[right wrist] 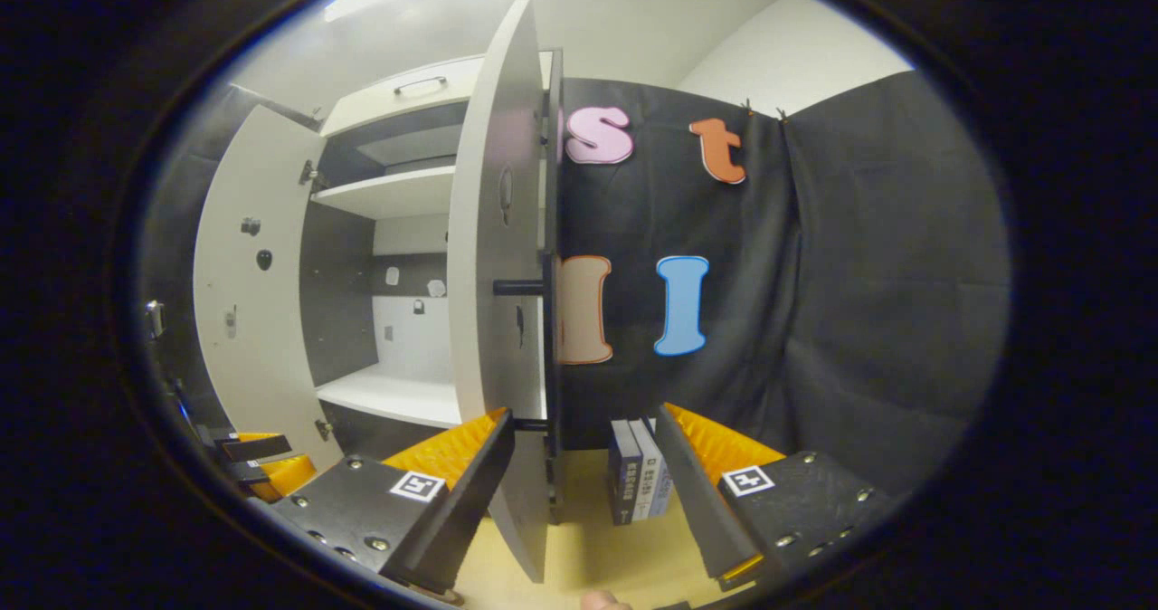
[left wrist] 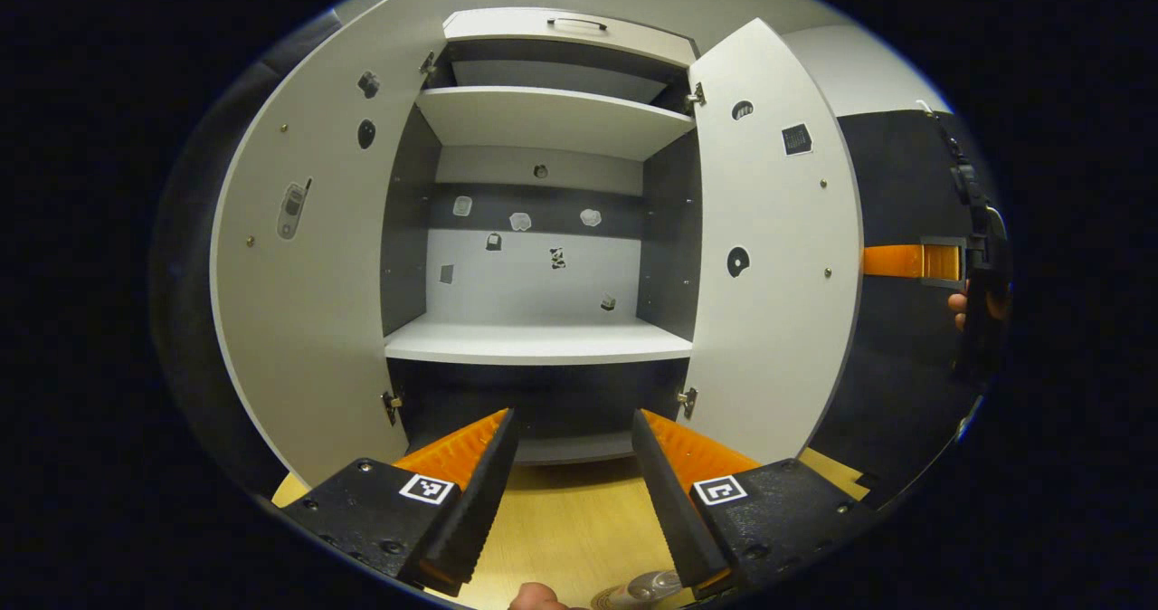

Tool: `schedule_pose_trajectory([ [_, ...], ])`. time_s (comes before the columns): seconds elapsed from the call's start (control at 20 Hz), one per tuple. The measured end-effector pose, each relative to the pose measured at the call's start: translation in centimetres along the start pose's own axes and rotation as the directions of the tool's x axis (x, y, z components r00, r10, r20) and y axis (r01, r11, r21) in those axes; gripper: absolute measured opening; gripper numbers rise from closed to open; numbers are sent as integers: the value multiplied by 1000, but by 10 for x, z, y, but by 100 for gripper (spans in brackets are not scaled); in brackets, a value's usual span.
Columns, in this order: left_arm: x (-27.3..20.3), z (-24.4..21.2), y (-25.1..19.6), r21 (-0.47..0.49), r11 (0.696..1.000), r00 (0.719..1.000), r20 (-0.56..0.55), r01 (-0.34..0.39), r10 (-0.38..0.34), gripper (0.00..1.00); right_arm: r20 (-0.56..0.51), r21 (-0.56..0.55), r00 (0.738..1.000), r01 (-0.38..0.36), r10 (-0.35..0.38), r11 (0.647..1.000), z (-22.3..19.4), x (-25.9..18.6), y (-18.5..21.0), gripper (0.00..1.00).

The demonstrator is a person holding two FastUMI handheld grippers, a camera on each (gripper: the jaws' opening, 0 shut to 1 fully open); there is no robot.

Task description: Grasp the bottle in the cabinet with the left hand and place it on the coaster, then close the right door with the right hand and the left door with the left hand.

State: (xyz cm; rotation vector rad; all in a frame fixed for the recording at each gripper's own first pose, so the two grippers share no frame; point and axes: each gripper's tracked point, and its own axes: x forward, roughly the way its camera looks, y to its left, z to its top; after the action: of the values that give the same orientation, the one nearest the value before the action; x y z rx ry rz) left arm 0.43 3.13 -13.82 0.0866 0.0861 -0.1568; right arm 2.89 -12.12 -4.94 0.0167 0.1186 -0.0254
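Overhead, smooth flat cabinet [left wrist: 543, 338] shelves; ridged left tongs [left wrist: 574, 492] gape apart.

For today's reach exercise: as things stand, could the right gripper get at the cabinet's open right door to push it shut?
Probably yes. In the right gripper view the right gripper is open, and the right door stands edge-on just ahead of it with nothing between them. The books stand behind, off to the side.

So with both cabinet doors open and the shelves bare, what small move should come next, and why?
Probably swing the right gripper left against the right door to push it shut. The gripper is open at that door's edge, the cabinet shelf holds no bottle, and what looks like the bottle stands on the table.
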Motion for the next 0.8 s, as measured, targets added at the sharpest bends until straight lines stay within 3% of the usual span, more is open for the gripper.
schedule_pose_trajectory([
  [0.45, -24, -3, 46, 5, 992, 992, -15, -126, 126, 81, -4, 17, 983, -186, 186, 982, -4, 17, 77, 93],
  [0.8, -42, -7, 66, -3, 981, 981, -31, -191, 191, 81, -19, 31, 972, -235, 236, 971, -7, 33, 99, 96],
])
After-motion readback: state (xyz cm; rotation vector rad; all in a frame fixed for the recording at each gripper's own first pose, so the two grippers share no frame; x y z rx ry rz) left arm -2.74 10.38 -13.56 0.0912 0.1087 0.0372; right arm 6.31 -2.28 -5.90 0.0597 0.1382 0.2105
